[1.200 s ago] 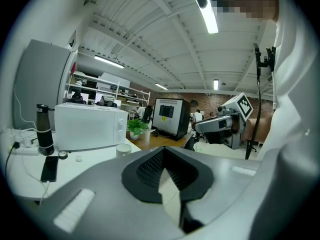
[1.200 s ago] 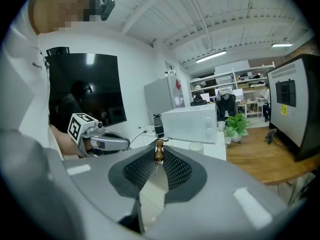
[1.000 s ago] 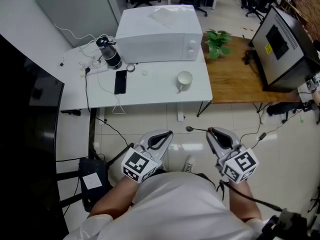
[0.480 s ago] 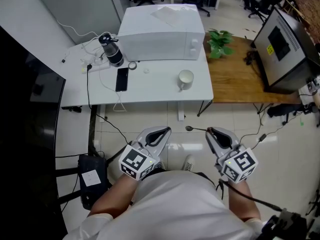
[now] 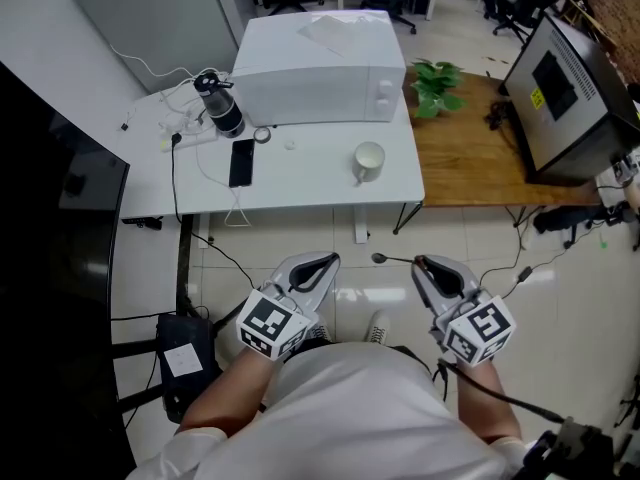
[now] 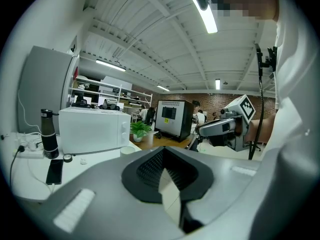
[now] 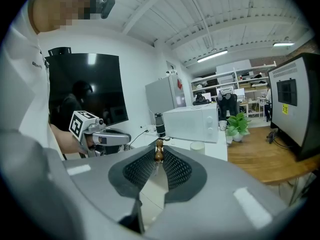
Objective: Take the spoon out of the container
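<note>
Spoon (image 5: 380,258), slender dark-stemmed, small-bowled, with brown knobbed handle end: clamped at that end in right gripper (image 5: 424,265), well apart from white round mug (image 5: 368,160) on white table (image 5: 310,183). Probably light, stiff, slippery; best held by the handle. Left gripper (image 5: 330,265) closed, empty.

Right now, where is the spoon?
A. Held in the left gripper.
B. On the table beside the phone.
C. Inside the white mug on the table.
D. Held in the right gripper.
D: the spoon is pinched by its handle between the jaws of the right gripper, out over the floor and well away from the mug.
</note>
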The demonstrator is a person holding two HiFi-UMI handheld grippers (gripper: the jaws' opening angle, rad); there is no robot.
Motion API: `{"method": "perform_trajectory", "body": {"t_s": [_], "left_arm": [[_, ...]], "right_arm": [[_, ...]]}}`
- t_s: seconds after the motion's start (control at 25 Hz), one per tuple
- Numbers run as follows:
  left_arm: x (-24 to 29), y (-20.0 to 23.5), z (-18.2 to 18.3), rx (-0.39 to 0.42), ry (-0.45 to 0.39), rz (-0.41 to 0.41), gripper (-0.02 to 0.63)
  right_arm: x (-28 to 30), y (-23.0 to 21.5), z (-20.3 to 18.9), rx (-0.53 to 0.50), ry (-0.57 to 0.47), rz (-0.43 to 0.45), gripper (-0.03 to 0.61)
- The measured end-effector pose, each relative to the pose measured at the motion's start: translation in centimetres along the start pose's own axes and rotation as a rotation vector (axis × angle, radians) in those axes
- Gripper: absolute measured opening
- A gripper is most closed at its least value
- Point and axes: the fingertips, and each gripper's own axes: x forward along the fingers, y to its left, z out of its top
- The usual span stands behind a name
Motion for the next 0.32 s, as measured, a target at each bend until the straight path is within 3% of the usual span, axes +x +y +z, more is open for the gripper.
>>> {"method": "perform_trajectory", "body": {"t_s": [0.32], "left_arm": [[0.30,-0.26,-0.12,0.006,0.012,-0.017,0.005]], "right_arm": [[0.16,-0.15,0.03,0.003,0.004,0.000,0.055]]}}
